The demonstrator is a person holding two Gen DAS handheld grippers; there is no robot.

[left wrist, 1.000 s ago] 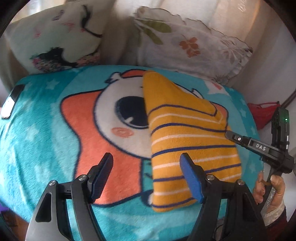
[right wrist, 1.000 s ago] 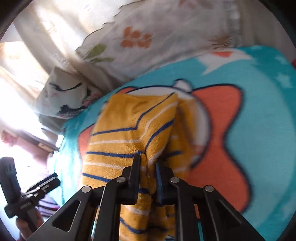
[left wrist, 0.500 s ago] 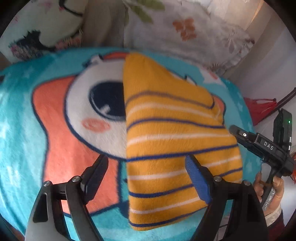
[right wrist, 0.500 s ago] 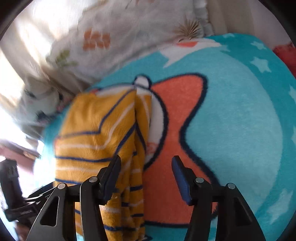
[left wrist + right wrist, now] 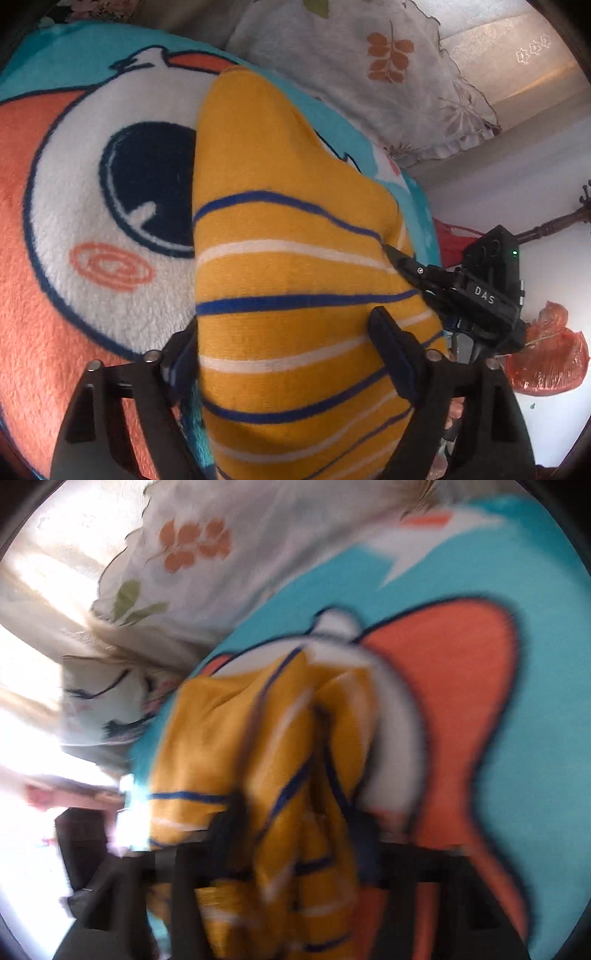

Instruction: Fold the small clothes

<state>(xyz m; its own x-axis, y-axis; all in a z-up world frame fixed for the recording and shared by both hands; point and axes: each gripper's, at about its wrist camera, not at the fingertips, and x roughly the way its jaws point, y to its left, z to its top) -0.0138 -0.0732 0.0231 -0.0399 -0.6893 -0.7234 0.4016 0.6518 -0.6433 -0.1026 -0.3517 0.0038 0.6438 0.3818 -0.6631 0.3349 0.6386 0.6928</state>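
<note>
The yellow striped garment [image 5: 295,280] lies folded on the cartoon blanket [image 5: 96,295], filling the centre and lower middle of the left wrist frame, its long axis running from the bottom edge up to a narrow tip at upper centre. The left gripper [image 5: 284,354] sits at the bottom of that frame with its jaws spread wide, one finger off the garment's left edge and the other resting over its right half, so the cloth's near end lies straight ahead between them, ungripped. The right gripper [image 5: 391,253] enters from the right of the frame and its tip touches the garment's right edge. In the blurred right wrist view the garment [image 5: 266,775] bunches up between that gripper's fingers at lower centre; the fingers look apart, but I cannot tell if they pinch it. By my judgement the left gripper is better placed for the near hem, and the next fold would run along that bottom-to-top axis, with a floral pillow [image 5: 369,74] beyond the tip
</note>
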